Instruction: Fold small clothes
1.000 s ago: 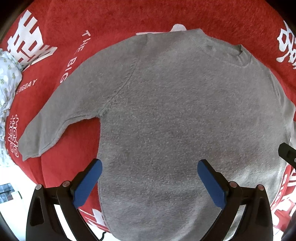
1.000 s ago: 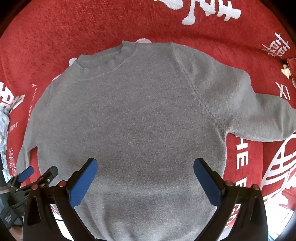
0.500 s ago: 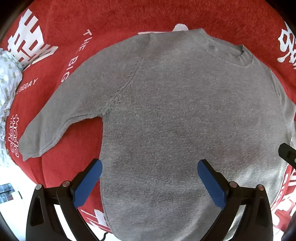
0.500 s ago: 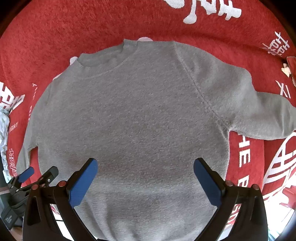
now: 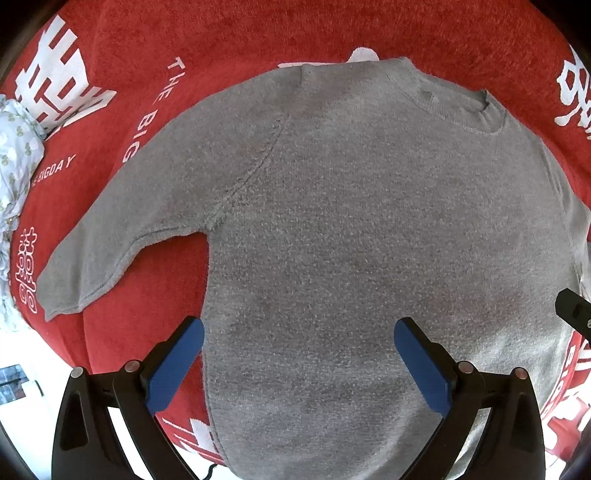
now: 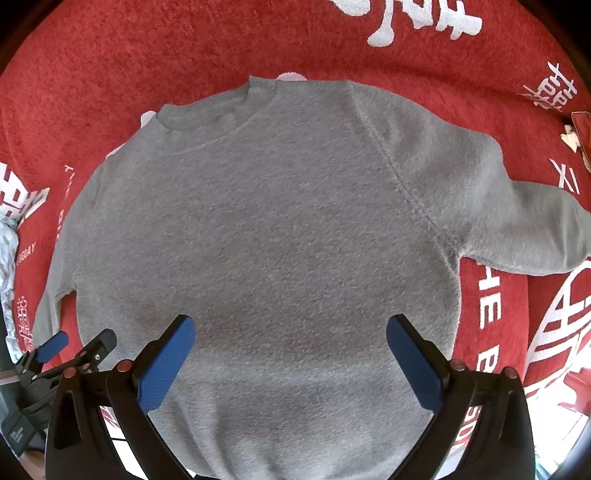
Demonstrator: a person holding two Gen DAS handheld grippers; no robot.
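Lying flat on the red blanket [image 5: 258, 33], the grey sweater [image 5: 351, 229] spreads both sleeves outward, collar farthest away. The left gripper [image 5: 299, 350] and right gripper [image 6: 290, 345] hover above its hem, jaws wide apart and empty. A pale flowered cloth [image 5: 14, 155] bunches at the blanket's left edge.

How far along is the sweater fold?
Done: the grey sweater lies flat, face up on the red blanket, both sleeves spread out. In hand: nothing; the left gripper and right gripper hover open over its lower body. Left: every fold, sleeves first.
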